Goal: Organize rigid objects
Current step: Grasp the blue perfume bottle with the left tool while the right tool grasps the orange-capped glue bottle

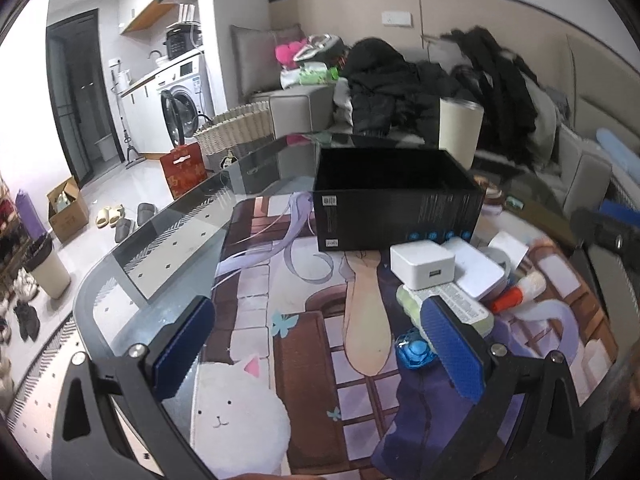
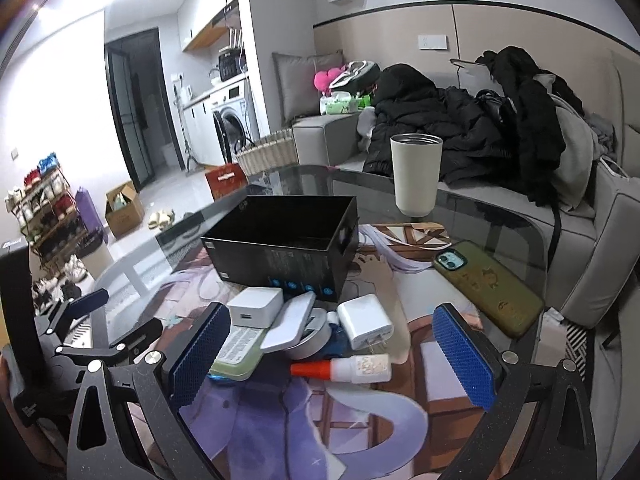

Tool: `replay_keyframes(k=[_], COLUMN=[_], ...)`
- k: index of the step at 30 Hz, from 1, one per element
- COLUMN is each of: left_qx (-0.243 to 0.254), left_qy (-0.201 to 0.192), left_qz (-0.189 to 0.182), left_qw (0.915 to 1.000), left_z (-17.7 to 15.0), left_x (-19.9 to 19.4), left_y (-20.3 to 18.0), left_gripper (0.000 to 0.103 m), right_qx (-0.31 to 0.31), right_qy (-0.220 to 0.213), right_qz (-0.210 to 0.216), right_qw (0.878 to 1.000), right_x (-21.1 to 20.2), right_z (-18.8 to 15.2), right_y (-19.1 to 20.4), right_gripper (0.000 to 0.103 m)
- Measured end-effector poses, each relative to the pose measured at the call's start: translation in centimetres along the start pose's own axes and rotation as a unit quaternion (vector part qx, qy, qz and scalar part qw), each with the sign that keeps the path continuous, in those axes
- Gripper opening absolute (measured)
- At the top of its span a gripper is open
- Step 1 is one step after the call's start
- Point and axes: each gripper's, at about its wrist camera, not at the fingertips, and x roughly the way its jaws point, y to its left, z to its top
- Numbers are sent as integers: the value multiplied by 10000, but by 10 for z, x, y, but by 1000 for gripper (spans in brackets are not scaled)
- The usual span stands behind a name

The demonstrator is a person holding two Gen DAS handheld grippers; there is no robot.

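Behind glass table (image 2: 460, 208), clothes-strewn sofa (image 2: 520, 208).

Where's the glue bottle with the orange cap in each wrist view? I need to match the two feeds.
Left wrist: glue bottle at right of centre, at the right edge of the clutter pile, cap pointing lower left.
Right wrist: glue bottle low in the centre, in front of the pile, cap pointing left.
Shared landmark: the open black box behind the pile.

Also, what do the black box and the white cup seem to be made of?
Black box: looks like matte cardboard; thin straight walls, printed labels and icons on its side. Cup: cream matte body with a shiny metal rim, so probably coated steel, though plastic outside is possible.
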Motion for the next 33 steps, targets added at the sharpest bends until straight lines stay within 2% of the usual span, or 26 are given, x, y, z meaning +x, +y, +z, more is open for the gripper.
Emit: replay_keyframes(k=[2,7,10,15,19,22,23,31,33], left_qx=[90,107,353,703,971,1108,1136,1063,922], left_qy=[120,519,720,1193,1312,1397,1451,1562,1619], left_qz=[-13,-312,-329,-623,-623,-675,-719,-969,-1108], left_qw=[9999,9981,9962,9884,9846,9817,9802,9772,9762], left_z=[-1,-3,-8,-20,-27,-29,-30,-19,-15], left_x=[4,15,22,31,34,38,40,55,61], left_y=[-2,-2,-8,-23,-35,-42,-44,-47,-45], left_gripper=[103,103,103,102,101,101,101,100,93], right_qx=[26,41,159,-72,-268,-421,-468,-685,-604], right_qy=[69,363,601,1005,1317,1652,1715,1785,1932], right_qz=[-25,-83,-112,-128,62,236,280,408,532], right_qw=[10000,9993,9980,9948,9909,9851,9837,9807,9779], right_x=[3,16,29,50,63,75,77,90,96], right_z=[3,9,8,5,-5,-13,-16,-16,-16], right_y=[-4,-14,-25,-34,-29,-20,-18,-11,-12], right_gripper=[103,103,103,102,95,73,72,71,71])
